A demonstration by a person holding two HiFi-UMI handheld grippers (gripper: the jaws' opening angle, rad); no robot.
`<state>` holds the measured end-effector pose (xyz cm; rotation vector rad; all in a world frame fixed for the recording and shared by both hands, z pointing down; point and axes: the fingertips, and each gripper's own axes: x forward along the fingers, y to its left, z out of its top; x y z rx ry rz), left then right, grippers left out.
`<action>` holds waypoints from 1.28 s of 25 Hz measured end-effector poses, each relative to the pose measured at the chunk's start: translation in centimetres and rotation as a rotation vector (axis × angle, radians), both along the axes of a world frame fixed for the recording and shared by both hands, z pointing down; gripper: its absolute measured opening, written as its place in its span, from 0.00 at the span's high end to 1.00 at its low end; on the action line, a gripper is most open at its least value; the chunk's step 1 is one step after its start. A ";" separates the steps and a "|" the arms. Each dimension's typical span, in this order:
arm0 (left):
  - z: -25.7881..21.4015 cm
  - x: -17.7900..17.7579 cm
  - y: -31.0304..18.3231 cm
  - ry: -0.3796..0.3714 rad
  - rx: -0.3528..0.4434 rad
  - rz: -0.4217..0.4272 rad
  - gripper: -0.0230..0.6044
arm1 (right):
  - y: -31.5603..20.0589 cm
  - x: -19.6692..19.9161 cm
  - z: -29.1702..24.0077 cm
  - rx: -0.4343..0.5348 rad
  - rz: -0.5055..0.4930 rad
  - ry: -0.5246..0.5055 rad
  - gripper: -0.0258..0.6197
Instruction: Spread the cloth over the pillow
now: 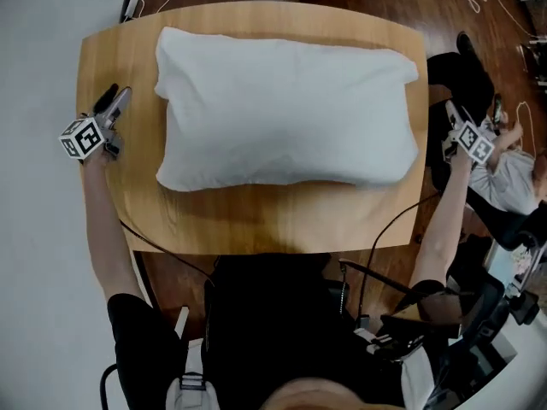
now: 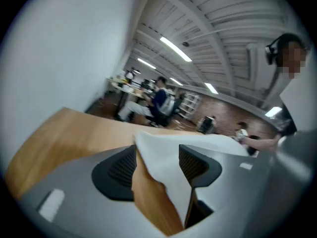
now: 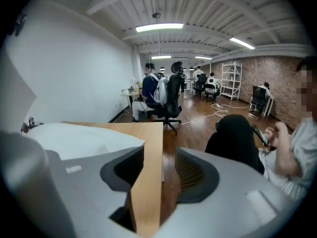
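The release step looks finished, or very nearly so. The white fabric cloth lies over the plump rectangular pillow in the middle of the light wooden table. It follows the pillow's form so closely that the head view does not show where one ends and the other begins.

The left gripper sits at the pillow's 9 o'clock, over the table's left margin and apart from the white bulk. In its own view the left gripper has its jaws spread wide. A white corner and bare wood show through the gap, but neither pad presses on anything, so it holds nothing.

The right gripper hangs at the pillow's 3 o'clock, just off the table's right edge. In the right gripper view its jaws are also well apart, and only the table's edge shows between them. The covered pillow lies off towards 10 o'clock in that view. This gripper is empty too.

Judging by how things lie, the covering is in place and both tools have let go. The next move is probably a check of the borders, since the long edge at 6 o'clock in the head view runs slightly wavy. If a corner needs pulling straight, the jaws should pinch only the thin top layer and draw it outward. They should not bite into the stuffing or drag the pillow across the wood. Otherwise both tools can simply move away.
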<state>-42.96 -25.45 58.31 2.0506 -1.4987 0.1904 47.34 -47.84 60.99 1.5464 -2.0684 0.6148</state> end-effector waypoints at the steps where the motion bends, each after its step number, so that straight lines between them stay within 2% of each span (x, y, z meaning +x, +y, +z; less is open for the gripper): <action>1: -0.6 3.0 3.4 0.026 -0.007 0.141 0.54 | 3.2 0.6 -1.1 0.027 0.011 -0.033 0.65; 3: -0.8 8.5 11.3 0.030 -0.048 0.378 0.54 | 10.5 1.0 -2.9 0.052 0.044 -0.068 0.65; 5: 0.9 11.7 18.3 -0.022 -0.136 0.509 0.52 | 17.8 -0.6 -3.4 0.042 0.082 -0.128 0.65; 6: 2.4 12.3 20.9 -0.064 -0.188 0.521 0.52 | 21.3 -1.7 -3.3 0.030 0.099 -0.169 0.65; 7: 3.7 12.3 22.8 -0.099 -0.222 0.494 0.54 | 24.7 -2.7 -3.0 0.018 0.116 -0.210 0.66; 9: 4.6 11.9 24.1 -0.094 -0.207 0.376 0.80 | 31.4 -3.9 -2.3 -0.004 0.142 -0.261 0.67; 10: 4.6 12.0 24.3 -0.064 -0.175 0.332 0.85 | 34.7 -4.1 -2.2 -0.014 0.148 -0.266 0.68; 12: 4.6 13.2 24.8 -0.022 -0.131 0.323 0.89 | 41.0 -3.4 -2.2 -0.044 0.157 -0.227 0.68; 14: 5.1 13.8 26.4 -0.055 -0.139 0.336 0.89 | 45.0 -2.9 -1.3 -0.093 0.110 -0.126 0.68; 16: 5.5 13.9 28.2 -0.130 -0.165 0.317 0.89 | 45.7 -4.0 0.3 -0.151 -0.039 0.023 0.68; 20: 7.7 15.9 27.4 -0.265 -0.181 0.347 0.89 | 42.8 -6.5 3.8 -0.217 -0.381 0.323 0.65; 21: 8.0 16.2 27.5 -0.292 -0.188 0.349 0.89 | 41.7 -6.9 4.5 -0.216 -0.440 0.364 0.65; 26: 8.7 16.0 27.3 -0.414 -0.267 0.326 0.89 | 34.9 -11.1 8.0 -0.224 -0.648 0.425 0.65; 29: 8.9 15.7 27.2 -0.466 -0.342 0.311 0.89 | 30.6 -12.7 10.5 -0.193 -0.790 0.562 0.65; 32: 9.6 16.6 27.1 -0.468 -0.387 0.272 0.89 | 28.0 -12.8 12.0 -0.143 -1.006 0.740 0.65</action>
